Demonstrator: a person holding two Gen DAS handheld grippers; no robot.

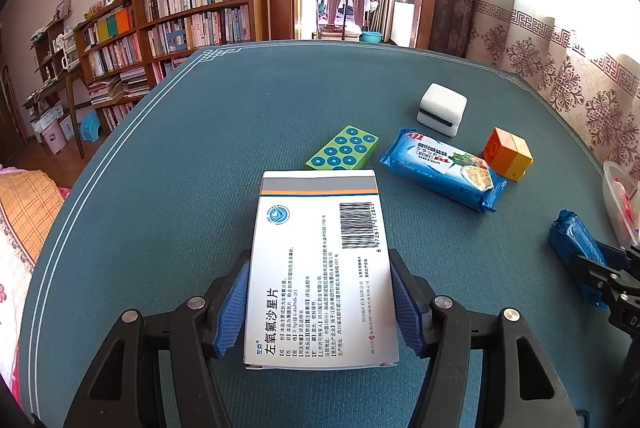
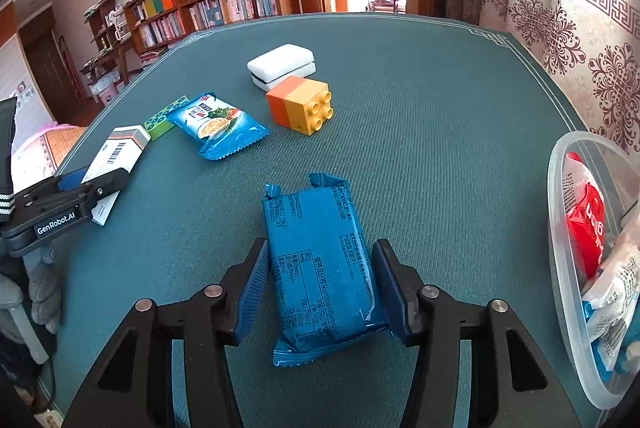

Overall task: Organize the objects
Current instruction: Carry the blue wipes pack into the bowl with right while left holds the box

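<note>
Green table (image 1: 160, 168) — two grippers; two packets.

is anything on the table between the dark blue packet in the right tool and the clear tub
Nothing visible. The blue packet sits between the right tool fingers, and only bare green tablecloth lies between it and the clear tub at the right.

- Your worktop (image 2: 420, 116) wears a teal ribbed cover edged with pale lines;
- on it lie a white case (image 2: 282, 66); an orange-and-yellow brick (image 2: 298, 102); a green studded plate (image 1: 343, 149); a biscuit packet (image 1: 440, 168);
- at its right edge sits a clear tub (image 2: 560, 228) of packets.
</note>
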